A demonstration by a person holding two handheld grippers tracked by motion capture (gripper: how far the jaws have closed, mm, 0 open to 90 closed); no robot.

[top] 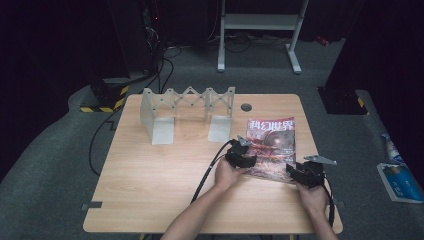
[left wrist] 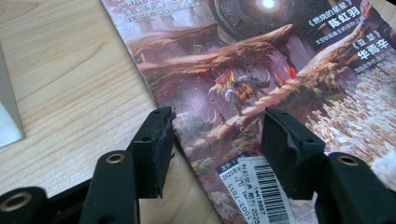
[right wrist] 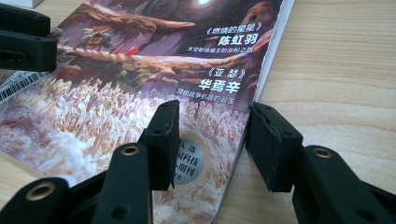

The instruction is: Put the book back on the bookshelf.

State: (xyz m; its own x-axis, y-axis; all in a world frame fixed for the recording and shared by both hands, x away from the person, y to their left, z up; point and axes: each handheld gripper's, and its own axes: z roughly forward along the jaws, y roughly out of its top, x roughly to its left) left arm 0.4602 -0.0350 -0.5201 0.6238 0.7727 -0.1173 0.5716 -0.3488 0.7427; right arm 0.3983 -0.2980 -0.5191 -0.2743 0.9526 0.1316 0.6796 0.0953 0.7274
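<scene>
A magazine with a dark fantasy cover and a red title lies flat on the wooden table, right of centre. My left gripper sits at its near left corner. In the left gripper view the jaws of the left gripper stand open astride the magazine's left edge, just above the barcode label. My right gripper is at the near right corner. Its jaws stand open astride the magazine's right edge, beside a round silver sticker. One left-gripper jaw reaches in from the upper left.
A grey folding metal rack stands at the back of the table, and one of its plates is near my left gripper. A round grey grommet lies behind the magazine. A white stand and cables sit on the floor beyond.
</scene>
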